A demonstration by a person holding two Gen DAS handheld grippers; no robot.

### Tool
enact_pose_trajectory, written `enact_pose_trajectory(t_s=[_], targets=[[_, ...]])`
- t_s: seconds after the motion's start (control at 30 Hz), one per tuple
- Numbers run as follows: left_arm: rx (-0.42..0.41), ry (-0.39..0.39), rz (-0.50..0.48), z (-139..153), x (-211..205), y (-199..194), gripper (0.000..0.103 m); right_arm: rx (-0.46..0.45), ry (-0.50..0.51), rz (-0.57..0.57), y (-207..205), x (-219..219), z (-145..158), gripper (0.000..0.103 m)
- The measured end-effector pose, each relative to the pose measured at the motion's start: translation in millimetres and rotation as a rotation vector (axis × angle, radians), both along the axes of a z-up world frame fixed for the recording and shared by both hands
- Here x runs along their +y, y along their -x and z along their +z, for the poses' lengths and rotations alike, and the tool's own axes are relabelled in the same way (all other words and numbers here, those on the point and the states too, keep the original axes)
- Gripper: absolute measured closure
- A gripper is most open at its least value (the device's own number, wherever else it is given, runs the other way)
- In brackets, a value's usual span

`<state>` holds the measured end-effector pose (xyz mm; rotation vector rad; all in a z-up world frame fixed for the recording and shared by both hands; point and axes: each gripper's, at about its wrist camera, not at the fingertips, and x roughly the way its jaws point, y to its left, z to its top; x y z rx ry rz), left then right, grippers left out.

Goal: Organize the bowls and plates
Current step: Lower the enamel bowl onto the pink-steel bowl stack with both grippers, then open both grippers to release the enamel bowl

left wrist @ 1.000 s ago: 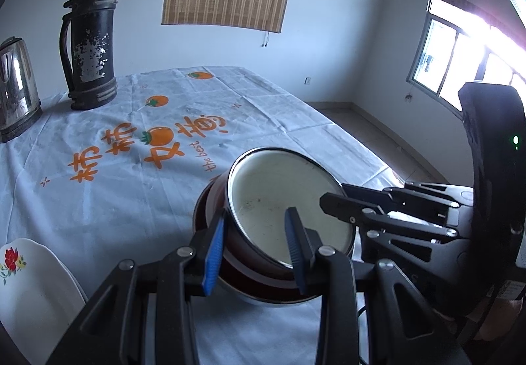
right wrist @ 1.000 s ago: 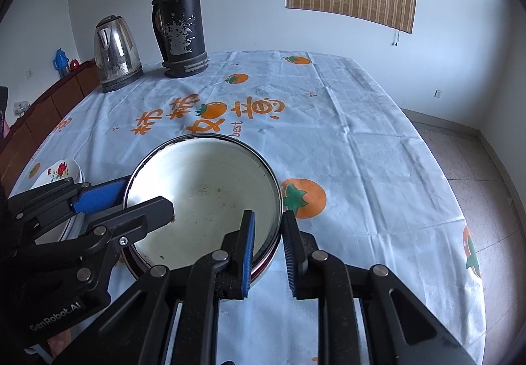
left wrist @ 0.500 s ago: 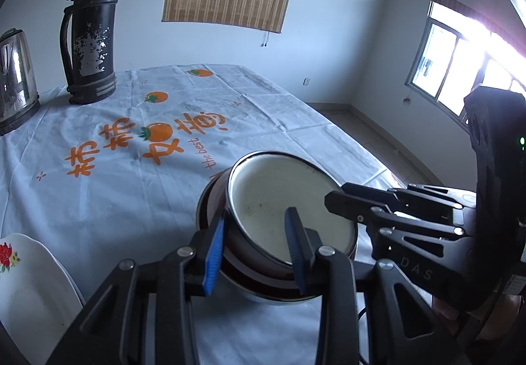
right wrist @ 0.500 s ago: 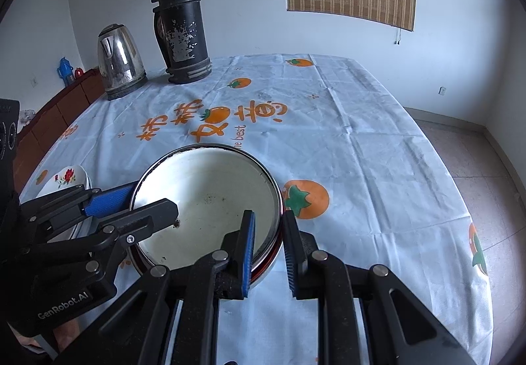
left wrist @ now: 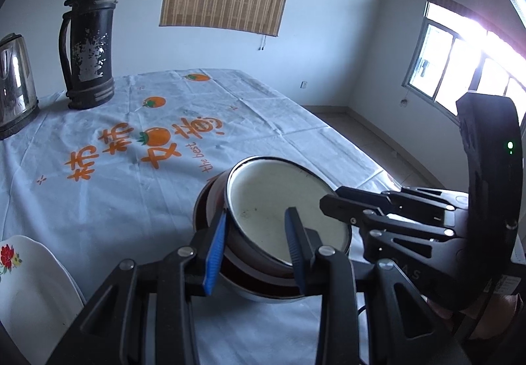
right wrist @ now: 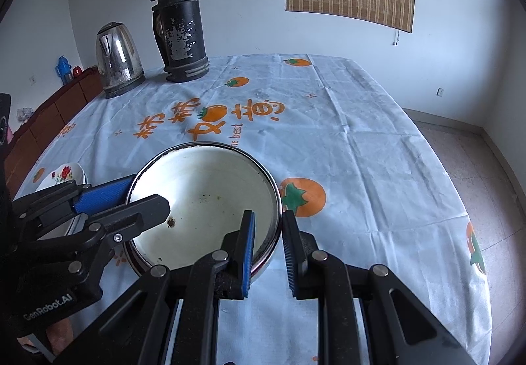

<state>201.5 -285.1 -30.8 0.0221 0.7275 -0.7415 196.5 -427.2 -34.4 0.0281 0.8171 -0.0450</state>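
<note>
Left wrist view: tablecloth-covered table (left wrist: 98, 200) bears the nested enamel bowls (left wrist: 279, 210). Left gripper (left wrist: 254, 246) pinches their near-left rim; right gripper (right wrist: 268, 245) pinches the opposite rim. Floral plate (left wrist: 29, 283) lies left, apart.

The tablecloth (right wrist: 361, 148) ahead of both grippers is pale blue, printed with orange persimmons and orange characters. The nested bowls (left wrist: 279, 207) are cream inside, dark red outside, with dark rims. The finger pads (right wrist: 248, 250) are blue. Left of the left gripper, a white plate (left wrist: 29, 283) carries red flowers.
</note>
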Motion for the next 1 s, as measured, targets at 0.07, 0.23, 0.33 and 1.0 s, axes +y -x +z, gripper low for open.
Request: enact_pose_trajectory(t_s=[0.07, 0.23, 0.33, 1.0], targets=[[0.004, 0.002, 0.001, -0.8, 0.9, -1.2, 0.07, 0.0, 0.004, 0.0, 0.3, 0.7, 0.3, 0.084], [0.004, -0.006, 0.006, -3.7, 0.9, -3.6, 0.07, 0.0, 0.003, 0.001, 0.3, 2.1, 0.2, 0.083], [0.008, 0.003, 0.002, -3.0, 2.0, -4.5, 0.07, -0.002, -0.002, 0.008, 1.4, 3.6, 1.2, 0.083], [-0.098, -0.02, -0.005, 7.2, 0.7, 11.8, 0.065, -0.031, -0.002, 0.012, 7.3, 4.3, 9.4, 0.083]])
